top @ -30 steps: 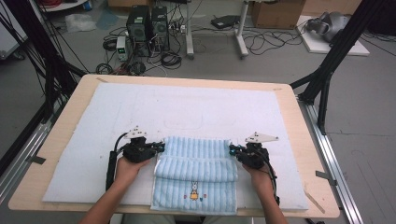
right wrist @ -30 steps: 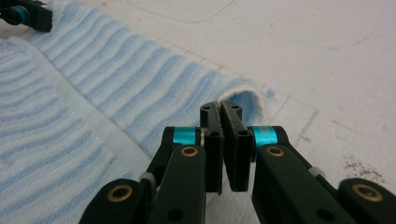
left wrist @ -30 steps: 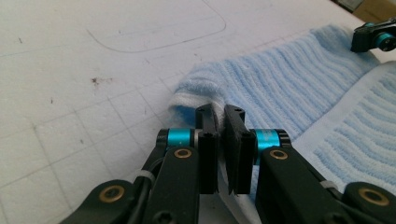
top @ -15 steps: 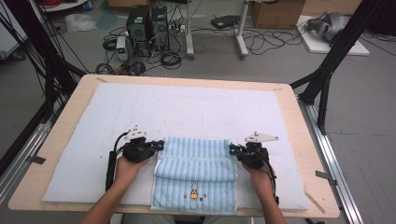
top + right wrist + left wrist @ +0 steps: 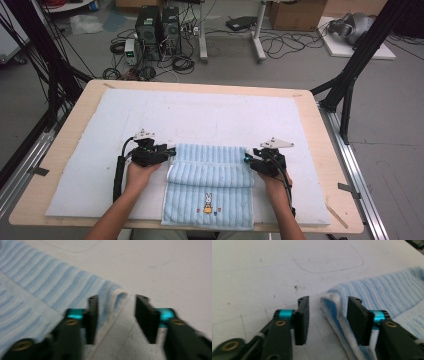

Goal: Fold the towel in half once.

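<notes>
A light blue striped towel with a small rabbit picture lies on the white mat, its far part folded back toward me. My left gripper is at the fold's left corner and my right gripper at its right corner. In the left gripper view the left gripper has just been opening; the towel's folded edge lies loose between the jaws. In the right gripper view the right gripper has also just been opening, with the towel's corner between its jaws, unpressed.
The mat covers most of a wooden table. Beyond the far edge, computer towers and cables sit on the floor. Black frame posts stand at both sides. A faint rounded outline is drawn on the mat beyond the towel.
Both hands stay at the fold's corners. The grippers that were closed on the towel's fold now stand with their jaws apart, and the fold rests on the mat.
</notes>
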`<state>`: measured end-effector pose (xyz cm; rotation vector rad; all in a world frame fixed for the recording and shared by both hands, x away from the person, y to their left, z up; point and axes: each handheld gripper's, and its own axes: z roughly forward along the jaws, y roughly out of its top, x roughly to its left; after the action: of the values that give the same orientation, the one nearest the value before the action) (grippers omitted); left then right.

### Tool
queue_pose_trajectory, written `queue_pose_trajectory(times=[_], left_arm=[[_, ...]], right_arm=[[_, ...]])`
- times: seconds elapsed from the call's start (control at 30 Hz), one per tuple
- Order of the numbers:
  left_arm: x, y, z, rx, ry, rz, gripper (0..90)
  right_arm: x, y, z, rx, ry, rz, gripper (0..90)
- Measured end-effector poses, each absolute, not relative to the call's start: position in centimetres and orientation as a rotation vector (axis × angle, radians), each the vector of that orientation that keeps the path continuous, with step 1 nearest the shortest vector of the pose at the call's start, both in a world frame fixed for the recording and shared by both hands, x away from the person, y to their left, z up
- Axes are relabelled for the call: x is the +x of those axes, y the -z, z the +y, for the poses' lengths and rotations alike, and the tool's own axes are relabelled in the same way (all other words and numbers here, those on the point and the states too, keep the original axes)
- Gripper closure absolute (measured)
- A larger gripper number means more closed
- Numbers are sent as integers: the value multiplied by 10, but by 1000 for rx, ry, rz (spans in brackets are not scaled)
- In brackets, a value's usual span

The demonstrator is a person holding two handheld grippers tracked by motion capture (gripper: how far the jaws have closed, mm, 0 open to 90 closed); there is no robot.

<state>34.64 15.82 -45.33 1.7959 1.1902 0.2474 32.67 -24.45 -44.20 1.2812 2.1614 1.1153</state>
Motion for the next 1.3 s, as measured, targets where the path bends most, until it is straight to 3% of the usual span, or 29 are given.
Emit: queue_pose_trajectory(times=[0.1, 0.3, 0.37, 0.43, 0.47, 0.53, 0.7, 0.87, 1.3], left_arm=[[341, 453, 156, 1845, -232, 1139, 455], [336, 452, 148, 1906, -290, 1093, 476], [335, 452, 146, 1930, -289, 1055, 544], [333, 452, 141, 1968, -323, 1032, 678], [332, 452, 140, 1989, -336, 1016, 733], [332, 452, 139, 1990, -320, 1007, 818], [336, 453, 142, 1954, -260, 1036, 849], [343, 452, 145, 1925, -216, 1072, 853], [381, 451, 151, 1826, -295, 1108, 863]], right_arm=[[328, 443, -248, 1310, -1126, 2158, 388], [329, 451, -236, 1245, -1045, 2250, 305], [329, 451, -234, 1238, -1049, 2258, 304], [329, 451, -234, 1210, -1043, 2270, 308], [329, 451, -234, 1181, -1047, 2282, 339], [328, 450, -234, 1141, -1083, 2325, 483], [331, 451, -237, 1208, -1194, 2367, 792], [334, 450, -234, 1186, -1201, 2371, 830], [373, 449, -226, 1203, -1174, 2210, 833]])
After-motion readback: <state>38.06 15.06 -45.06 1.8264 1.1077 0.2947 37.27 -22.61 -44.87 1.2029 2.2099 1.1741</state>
